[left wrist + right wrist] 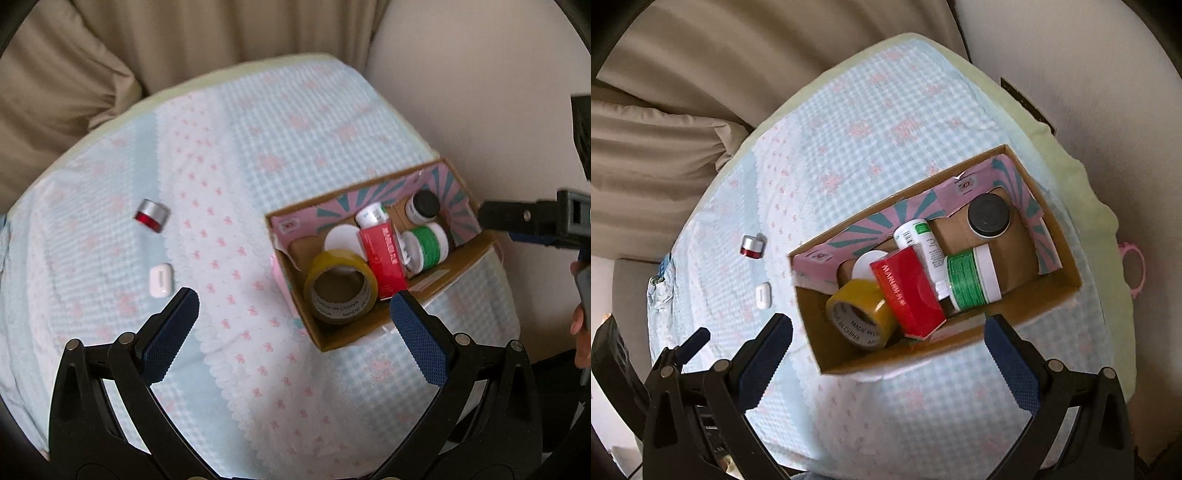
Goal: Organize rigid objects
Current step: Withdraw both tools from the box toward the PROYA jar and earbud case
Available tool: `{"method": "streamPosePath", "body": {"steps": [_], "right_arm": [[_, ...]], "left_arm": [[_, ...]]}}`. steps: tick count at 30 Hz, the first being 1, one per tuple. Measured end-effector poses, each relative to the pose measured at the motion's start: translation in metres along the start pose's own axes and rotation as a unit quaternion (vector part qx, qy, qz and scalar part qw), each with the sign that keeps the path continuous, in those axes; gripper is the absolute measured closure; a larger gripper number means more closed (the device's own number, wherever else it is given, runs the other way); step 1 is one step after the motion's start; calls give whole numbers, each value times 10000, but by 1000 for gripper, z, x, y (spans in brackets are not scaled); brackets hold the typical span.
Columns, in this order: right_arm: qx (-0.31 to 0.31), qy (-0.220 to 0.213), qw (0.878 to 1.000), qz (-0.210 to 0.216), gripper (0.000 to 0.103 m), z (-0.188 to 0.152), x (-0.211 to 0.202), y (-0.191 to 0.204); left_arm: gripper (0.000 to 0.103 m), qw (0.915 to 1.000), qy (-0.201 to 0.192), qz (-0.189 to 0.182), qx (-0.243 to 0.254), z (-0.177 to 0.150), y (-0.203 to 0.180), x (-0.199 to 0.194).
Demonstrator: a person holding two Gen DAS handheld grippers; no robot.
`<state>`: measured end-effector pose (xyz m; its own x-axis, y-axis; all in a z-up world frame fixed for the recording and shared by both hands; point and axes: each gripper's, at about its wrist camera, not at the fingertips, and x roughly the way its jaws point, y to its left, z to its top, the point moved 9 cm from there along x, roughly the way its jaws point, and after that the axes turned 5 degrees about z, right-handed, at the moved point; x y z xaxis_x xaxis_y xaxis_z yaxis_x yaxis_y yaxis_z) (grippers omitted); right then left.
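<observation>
Left of the cardboard box (369, 325), well apart on the quilt (258, 369), I see the small rigid earbud case (160, 279), light and slick, best pinched across its flat sides; left gripper (293, 302) and right gripper (888, 326) both spread, empty.

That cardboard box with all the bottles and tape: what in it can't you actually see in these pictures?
- White round lid: what is under it is hidden by the tape roll and red carton, in both views.
- Small bottle: lower end is covered by the red carton and green jar.
- Bottle labels: print too small to read.
</observation>
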<state>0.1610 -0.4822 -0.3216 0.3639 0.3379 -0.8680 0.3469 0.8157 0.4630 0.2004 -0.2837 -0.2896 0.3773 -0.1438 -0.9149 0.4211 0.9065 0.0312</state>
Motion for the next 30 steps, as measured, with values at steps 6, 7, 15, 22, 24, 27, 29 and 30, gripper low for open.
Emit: {"method": "streamPosePath", "body": {"steps": [6,7,15,22,24,27,29,30], "right_arm": [[-271,-226,9993,-140,0,-17,-33,29],[-304,-258,9991,-176,0,-21,-39,36],[-696,-538,9955,-352,0,-42,-68,101],[-1035,-1145,9853,-725,0,-63,-69,161],[-1057,-1178,9847,-732,0,-70,-59,178],[-963,-1188,9853,-761,0,-80,-40,198],[-898,-1201,9855,-787,0,-86,-29,209],[-870,-1211,9852,-845,0,-90,-21,216]], "left_arm": [[0,9988,-384,18,-292,-6,38,-53],[0,9986,-432,45,-291,-7,45,-60],[0,9965,-651,126,-501,-23,123,-100],[0,9948,-812,572,-223,-45,209,-108],[0,9951,-815,536,-184,-47,232,-106],[0,9958,-794,443,-70,-44,266,-97],[0,9961,-783,392,54,-38,286,-87],[0,9963,-774,367,104,-34,294,-83]]}}
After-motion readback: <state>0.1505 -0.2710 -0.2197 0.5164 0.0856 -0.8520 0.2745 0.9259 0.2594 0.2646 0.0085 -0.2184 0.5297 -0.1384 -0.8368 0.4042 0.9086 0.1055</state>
